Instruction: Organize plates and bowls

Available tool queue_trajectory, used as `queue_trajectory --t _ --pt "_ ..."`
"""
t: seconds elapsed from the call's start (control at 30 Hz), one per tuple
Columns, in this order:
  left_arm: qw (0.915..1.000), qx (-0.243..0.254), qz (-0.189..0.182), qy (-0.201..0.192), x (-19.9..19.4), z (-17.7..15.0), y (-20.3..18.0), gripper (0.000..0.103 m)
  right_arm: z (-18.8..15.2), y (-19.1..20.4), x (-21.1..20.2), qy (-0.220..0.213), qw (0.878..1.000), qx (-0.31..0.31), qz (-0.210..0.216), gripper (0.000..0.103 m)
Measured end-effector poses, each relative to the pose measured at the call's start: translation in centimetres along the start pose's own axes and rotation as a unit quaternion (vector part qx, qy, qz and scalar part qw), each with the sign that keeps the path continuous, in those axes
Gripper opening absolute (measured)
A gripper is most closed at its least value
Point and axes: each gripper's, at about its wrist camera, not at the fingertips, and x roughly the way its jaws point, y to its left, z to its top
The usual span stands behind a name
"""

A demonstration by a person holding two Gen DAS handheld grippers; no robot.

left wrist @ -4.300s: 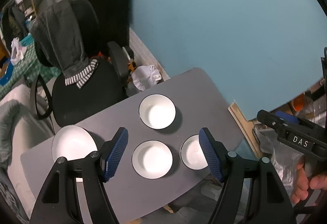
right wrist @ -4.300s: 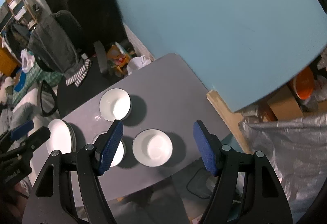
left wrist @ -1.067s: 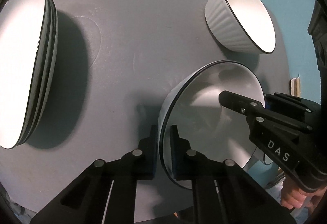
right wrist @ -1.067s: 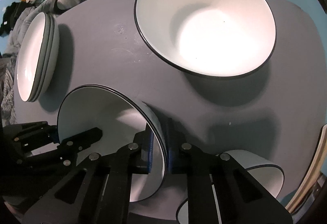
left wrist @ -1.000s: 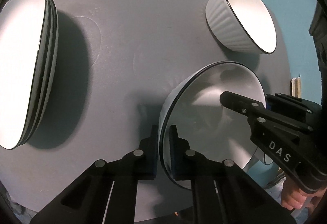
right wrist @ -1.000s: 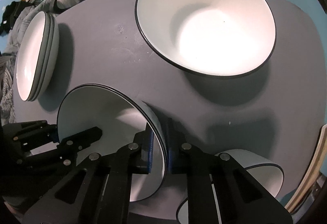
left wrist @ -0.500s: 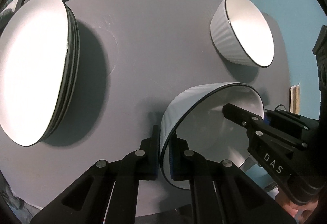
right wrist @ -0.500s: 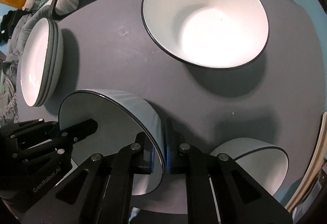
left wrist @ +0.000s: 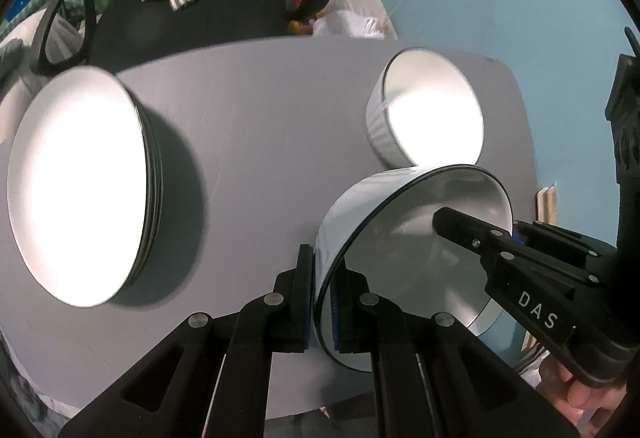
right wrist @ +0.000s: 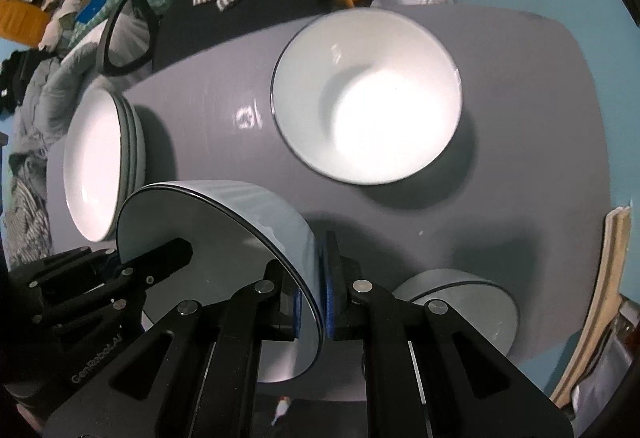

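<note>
The held bowl (left wrist: 416, 238) hangs between your two grippers, clear of the table (left wrist: 260, 110) near its front edge and tipped on a slant. Your left gripper (left wrist: 322, 302) is clamped on one side of its rim, and your right gripper (right wrist: 316, 302) is clamped on the opposite side, one pad inside the wall and one outside on each.

What could go wrong: both grips are thin pinches on a smooth wall. If your hands drift apart, or one twists against the other, the rim could slide out of a pair of pads and the bowl would drop onto the table or off its front edge, which lies right under it. Judging by the tilt, one hand sits higher than the other; level it before you travel.

A big bowl (right wrist: 368, 94) stands towards the far edge, and the plates (left wrist: 76, 182) are stacked at the left edge. A small bowl (right wrist: 460, 302) sits at the front right corner, just beside your right gripper and partly under it, so lowering there risks a knock. The bare middle of the table between the plates and the big bowl gives you the open room. A chair (left wrist: 192, 18) stands beyond the far edge.
</note>
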Motion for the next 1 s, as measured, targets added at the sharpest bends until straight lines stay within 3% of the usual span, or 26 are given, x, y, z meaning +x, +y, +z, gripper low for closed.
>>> queue_trajectory --t 0.53,1.0 --pt "0.9983 0.051 0.003 -0.029 0.7 6.1 -4.9 0.007 4.5 -2.6 -3.3 -0.039 0.999 0.026 -0.016 0.009" --pt "0.997 0.068 0.035 -0.01 3.5 8.9 -6.8 0.007 7.7 -5.7 -1.1 -0.01 0.998 0.063 0.002 0.009"
